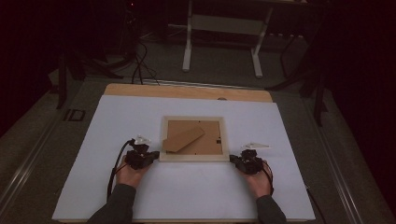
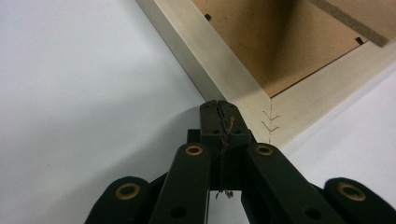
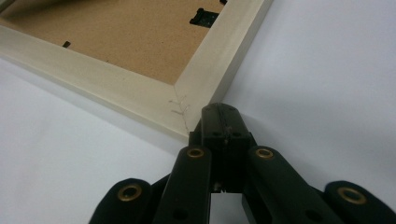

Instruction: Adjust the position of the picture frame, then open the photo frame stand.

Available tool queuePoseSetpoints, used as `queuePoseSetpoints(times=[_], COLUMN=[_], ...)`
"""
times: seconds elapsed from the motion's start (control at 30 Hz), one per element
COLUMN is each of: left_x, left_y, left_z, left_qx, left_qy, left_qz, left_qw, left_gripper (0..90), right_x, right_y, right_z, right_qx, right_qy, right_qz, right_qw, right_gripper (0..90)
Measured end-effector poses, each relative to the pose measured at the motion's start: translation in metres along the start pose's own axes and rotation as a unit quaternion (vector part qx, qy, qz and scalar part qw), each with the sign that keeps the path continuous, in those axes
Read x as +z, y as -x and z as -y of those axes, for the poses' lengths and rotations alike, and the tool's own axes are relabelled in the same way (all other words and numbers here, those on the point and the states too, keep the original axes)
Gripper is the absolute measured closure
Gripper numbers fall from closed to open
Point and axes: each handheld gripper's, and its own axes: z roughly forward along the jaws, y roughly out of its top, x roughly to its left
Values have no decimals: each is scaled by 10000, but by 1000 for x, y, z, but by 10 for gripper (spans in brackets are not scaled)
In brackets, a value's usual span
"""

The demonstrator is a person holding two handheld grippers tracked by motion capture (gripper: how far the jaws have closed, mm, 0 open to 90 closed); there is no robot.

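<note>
The left gripper [image 1: 150, 157] rests on the white sheet [image 1: 116, 126] that covers the table, held from behind by the person's left hand [image 1: 131, 176]. Its jaws are pressed fully together with nothing between them. In the left gripper view [image 2: 219, 105] the closed tip sits right against the outer edge of the picture frame [image 2: 224, 70], just beside the frame's near left corner, where the mitre joint and its staples show.

The picture frame [image 1: 194, 158] lies flat, back side up, at the middle of the sheet, between the two grippers. Its border is pale wood. The brown backing board [image 1: 210, 133] fills the opening, and a brown cardboard stand [image 1: 183, 139] lies slanted across the left half of it. Small black clips [image 3: 203, 17] sit along the inner edge of the border.

The right gripper [image 1: 232, 159] rests on the sheet at the frame's near right corner, held by the person's right hand [image 1: 259, 183]. Its jaws are likewise closed tight and carry nothing. In the right gripper view [image 3: 219, 108] the closed tip lies just beside the corner joint; whether it touches the wood cannot be told from this angle.

A bare strip of wooden tabletop [image 1: 187, 91] shows beyond the far edge of the sheet. A white stand [image 1: 187, 46] is on the dark floor behind the table.
</note>
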Motion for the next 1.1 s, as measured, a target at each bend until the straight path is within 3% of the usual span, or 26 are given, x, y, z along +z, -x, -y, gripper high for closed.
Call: queuePoseSetpoints(times=[0.07, 0.17, 0.4, 0.63, 1.1], left_x=[0, -1, -4, -9, -14], left_y=[-2, -2, -2, -10, -12], left_z=[0, 0, -2, -1, -2], left_qx=[-12, -8, -6, -247, -366], left_qy=[1, 33, 70, 149, 271], left_qz=[71, -3, -39, -46, 31], left_qw=[10000, 10000, 10000, 9996, 9990], left_gripper=[897, 834, 809, 769, 660], right_x=[0, 0, -7, -9, -11], right_y=[-1, -1, 6, 6, 5], right_z=[1, 0, -2, -3, -4], right_qx=[-27, -66, 11, 42, 35], right_qy=[32, 60, 229, 320, 352], right_qz=[47, 110, 105, 18, -147], right_qw=[10000, 9999, 9997, 9995, 9993], right_gripper=[900, 868, 793, 722, 704])
